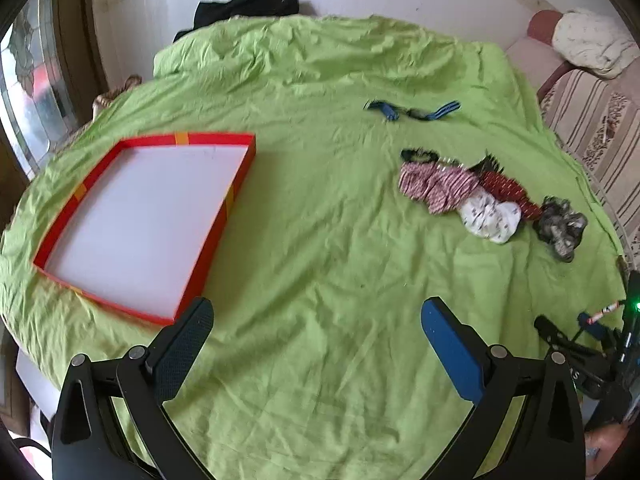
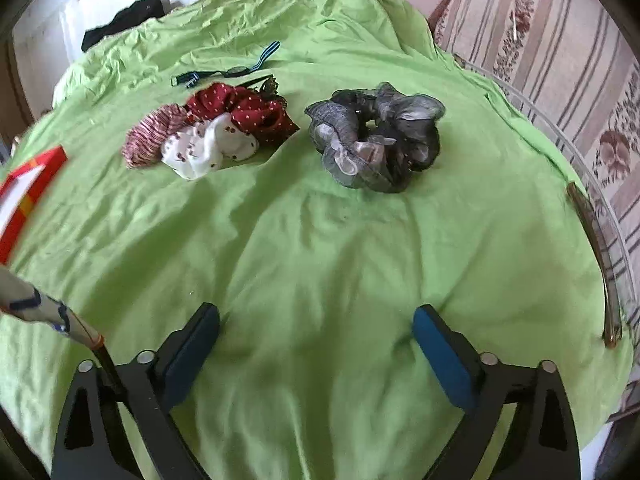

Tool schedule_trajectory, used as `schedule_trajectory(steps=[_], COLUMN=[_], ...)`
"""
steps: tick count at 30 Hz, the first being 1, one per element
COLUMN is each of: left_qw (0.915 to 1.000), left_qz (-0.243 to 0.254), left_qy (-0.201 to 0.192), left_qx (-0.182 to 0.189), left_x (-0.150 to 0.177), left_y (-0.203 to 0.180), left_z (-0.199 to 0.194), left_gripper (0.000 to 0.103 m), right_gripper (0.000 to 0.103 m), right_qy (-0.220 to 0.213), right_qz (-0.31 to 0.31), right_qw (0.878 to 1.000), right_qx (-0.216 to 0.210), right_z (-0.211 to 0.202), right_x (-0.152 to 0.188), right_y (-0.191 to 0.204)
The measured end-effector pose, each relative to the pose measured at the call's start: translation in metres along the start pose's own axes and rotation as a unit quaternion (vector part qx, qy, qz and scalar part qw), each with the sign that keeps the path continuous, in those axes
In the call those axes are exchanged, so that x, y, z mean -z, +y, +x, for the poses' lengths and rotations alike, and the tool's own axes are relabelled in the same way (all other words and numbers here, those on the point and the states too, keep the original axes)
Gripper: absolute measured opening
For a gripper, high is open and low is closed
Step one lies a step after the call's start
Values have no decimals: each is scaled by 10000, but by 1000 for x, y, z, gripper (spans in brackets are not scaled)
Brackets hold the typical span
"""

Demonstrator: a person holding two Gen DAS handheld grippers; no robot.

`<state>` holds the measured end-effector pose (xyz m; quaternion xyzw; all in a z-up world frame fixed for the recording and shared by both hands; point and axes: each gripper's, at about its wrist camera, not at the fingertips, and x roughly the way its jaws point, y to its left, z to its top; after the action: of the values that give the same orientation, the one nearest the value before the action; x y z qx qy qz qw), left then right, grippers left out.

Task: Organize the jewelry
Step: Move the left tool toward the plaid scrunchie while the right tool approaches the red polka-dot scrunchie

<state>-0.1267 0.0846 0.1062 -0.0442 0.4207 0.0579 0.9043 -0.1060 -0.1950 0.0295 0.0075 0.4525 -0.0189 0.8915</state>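
A shallow red tray point(image 1: 244, 164) with a white floor lies on the green cloth at the left; its corner shows in the right wrist view point(image 2: 48, 168). A grey scrunchie point(image 2: 376, 136) lies ahead of my right gripper point(image 2: 316, 328), which is open and empty above the cloth. Left of it sit a dark red dotted scrunchie point(image 2: 248, 110), a white one point(image 2: 208, 148) and a striped pink one point(image 2: 152, 136). A blue-strapped watch point(image 2: 228, 72) lies behind them. My left gripper point(image 1: 316, 320) is open and empty, beside the tray's near corner. The scrunchies point(image 1: 488, 196) lie far right of it.
The green cloth point(image 1: 320, 240) covers a round table. A striped sofa point(image 2: 560, 60) stands to the right. A black garment point(image 1: 248, 8) lies at the far edge. A brown curved strip point(image 2: 596, 256) lies along the table's right rim.
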Motion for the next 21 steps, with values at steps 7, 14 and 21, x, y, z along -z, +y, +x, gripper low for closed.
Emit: schedule_trajectory(steps=[7,14,21], left_qw=[9997,9995,9996], left_qz=[114,204,116], left_qy=[-70,-142,-173], left_qx=[201,179,212], left_x=[-23,-33,-32], left_y=[-14,-35,-36], left_z=[-7,-1,0], left_gripper=[103,103,103], right_gripper=[91,71,68], right_qy=[-689,-1246,-1428], right_qz=[405,966,920], right_qw=[9968,9873,9854], right_qx=[88,-169,-82], right_z=[-33,-45,-36], right_x=[-4,-19,-15], right_y=[-21,-40,-35])
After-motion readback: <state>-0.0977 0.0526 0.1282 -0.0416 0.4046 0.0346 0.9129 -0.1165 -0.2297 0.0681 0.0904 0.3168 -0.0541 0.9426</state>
